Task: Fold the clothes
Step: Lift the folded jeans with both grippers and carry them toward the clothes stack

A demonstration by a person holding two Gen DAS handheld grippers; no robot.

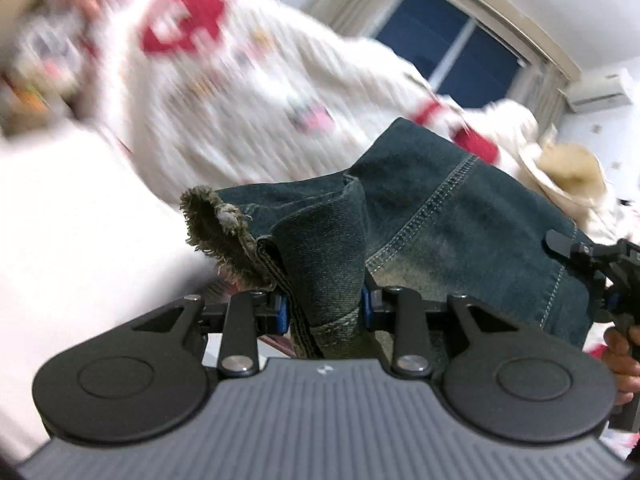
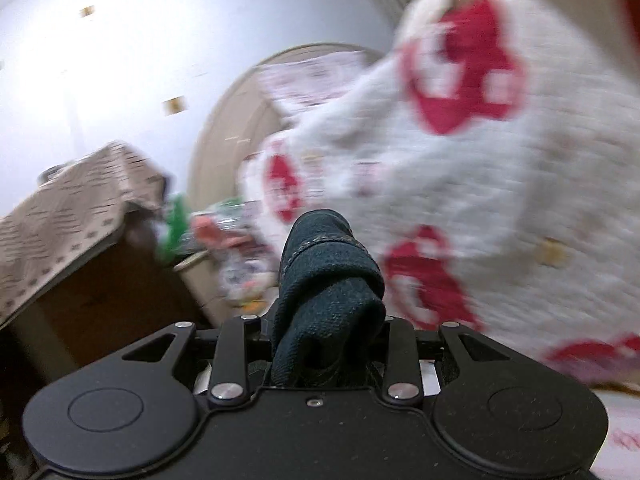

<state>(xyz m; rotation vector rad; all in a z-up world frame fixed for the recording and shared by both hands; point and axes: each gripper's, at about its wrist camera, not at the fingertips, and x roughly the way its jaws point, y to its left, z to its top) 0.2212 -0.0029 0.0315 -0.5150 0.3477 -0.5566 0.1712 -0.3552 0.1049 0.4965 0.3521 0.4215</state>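
Left tool: clenched on a bunched fold of the jeans, close to a frayed hem that juts out ahead and to its left.
Right tool: clenched on a thick roll of the same denim, which bulges forward out of the jaws.
Jeans: held up between both tools, off any surface; the cloth runs from the left tool rightward to the right tool, which shows at the right edge of the left wrist view with a hand on its grip.
Stage, as judged: jeans lifted and carried; whether they are being spread or brought together for a fold, I cannot tell.
Doing it well: hold both grips firm, keep the tools level so the seam hangs straight, keep the span taut enough to shed wrinkles.
Ahead of both tools: white quilt with red prints, blurred.
Obstruction: quilt is close in front; hanging denim could drag on it.
Far left of right tool: box under patterned cloth, cluttered.
Beyond left tool: window, dark.
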